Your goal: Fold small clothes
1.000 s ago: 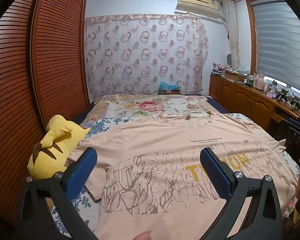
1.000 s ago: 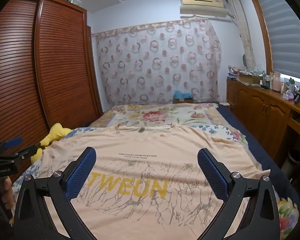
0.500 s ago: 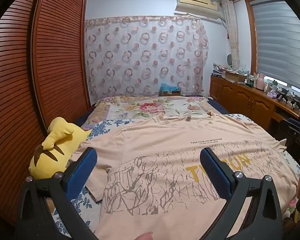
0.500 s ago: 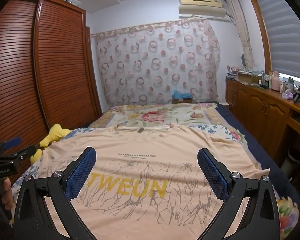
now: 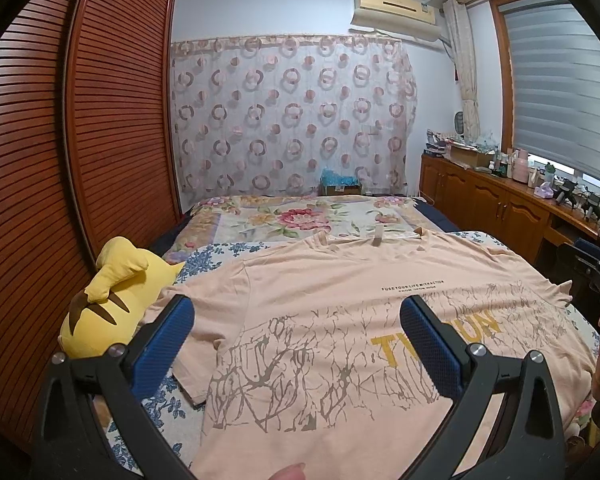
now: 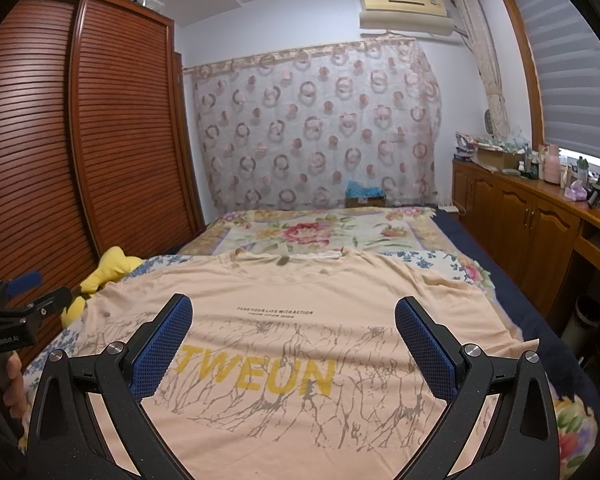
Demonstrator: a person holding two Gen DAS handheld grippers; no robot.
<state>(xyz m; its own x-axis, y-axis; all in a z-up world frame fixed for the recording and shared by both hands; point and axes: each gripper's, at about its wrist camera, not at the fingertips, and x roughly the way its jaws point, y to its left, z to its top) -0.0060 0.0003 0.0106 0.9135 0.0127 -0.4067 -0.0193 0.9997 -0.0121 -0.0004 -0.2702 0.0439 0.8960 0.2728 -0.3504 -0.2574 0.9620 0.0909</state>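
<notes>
Here, a peach T-shirt [image 6: 284, 288] is shown spread flat, print side up, on the bed [image 6: 324, 232], its collar toward the far end and the yellow word "TWEUN" [image 6: 256, 372] nearest the cameras. The left gripper [image 5: 296, 320] is held above the shirt's left half with its blue-padded jaws spread wide and nothing between them. The right gripper [image 6: 294, 318] is likewise held released over the printed chest. A yellow plush toy [image 5: 112, 300] is seen beside the left sleeve, against the slatted wardrobe [image 5: 112, 120].
</notes>
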